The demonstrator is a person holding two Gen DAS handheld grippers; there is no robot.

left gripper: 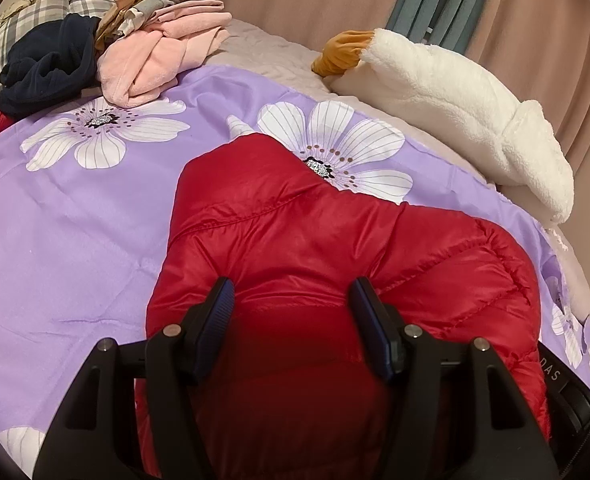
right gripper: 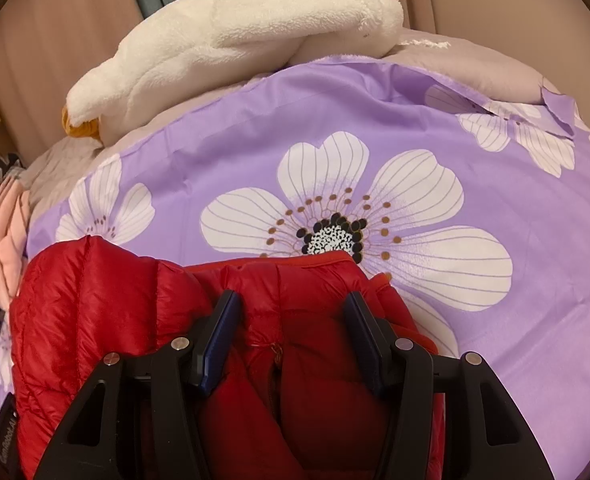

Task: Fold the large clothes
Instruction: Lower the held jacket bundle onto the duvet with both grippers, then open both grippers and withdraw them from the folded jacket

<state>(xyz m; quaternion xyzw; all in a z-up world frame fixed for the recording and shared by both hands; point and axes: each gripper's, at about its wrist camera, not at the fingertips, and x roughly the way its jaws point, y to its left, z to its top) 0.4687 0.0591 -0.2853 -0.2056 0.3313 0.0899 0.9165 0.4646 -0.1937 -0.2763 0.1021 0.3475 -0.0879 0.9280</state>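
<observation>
Both claws, left claw (left gripper: 291,300) and right claw (right gripper: 291,312), straddle the red puffer jacket (left gripper: 295,240), jaws apart (grip unclear); folding looks partway done, bundle still lumpy on the bed (right gripper: 495,200).

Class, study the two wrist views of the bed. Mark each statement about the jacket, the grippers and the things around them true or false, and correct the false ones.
1. The red puffer jacket lies on a purple flowered cover. True.
2. The plush toy is black. False: it is white with an orange beak.
3. The left gripper is over the jacket. True.
4. The pile of clothes sits on the jacket. False: it lies apart, at the far end of the bed.
5. The right gripper is over bare cover. False: red jacket lies between its fingers.
</observation>
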